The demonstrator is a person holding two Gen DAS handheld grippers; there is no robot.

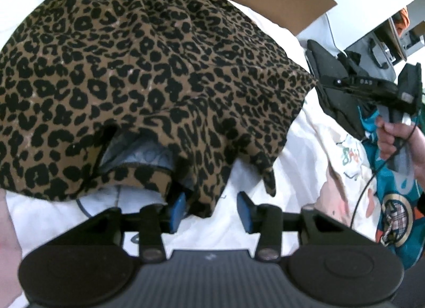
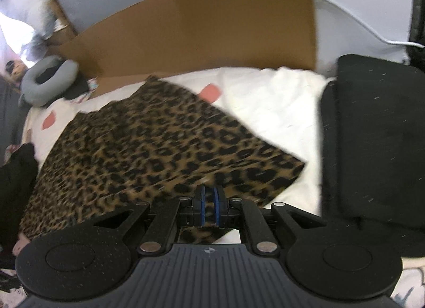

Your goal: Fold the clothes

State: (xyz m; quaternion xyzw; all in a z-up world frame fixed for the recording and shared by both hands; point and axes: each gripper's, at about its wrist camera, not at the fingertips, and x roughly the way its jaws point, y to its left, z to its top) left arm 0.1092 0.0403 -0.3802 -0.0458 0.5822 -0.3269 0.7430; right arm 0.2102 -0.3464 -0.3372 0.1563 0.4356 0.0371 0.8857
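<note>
Between the right gripper point(image 2: 209, 208) pads the leopard skirt point(image 2: 148, 146) corner sits pinched, cloth spread forward-left on the bed point(image 2: 276, 100), while the left gripper point(image 1: 211, 211) gapes empty at the near hem.

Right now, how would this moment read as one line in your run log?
step: folding | left tongs: open by hem | right tongs: shut on brown-and-black leopard-print garment | surface: white bedsheet

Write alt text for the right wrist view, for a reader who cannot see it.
The right gripper is shut on the near edge of a leopard-print garment spread over a white bedsheet. A flattened cardboard sheet stands behind it, a black garment lies at right and a grey neck pillow at far left.
</note>
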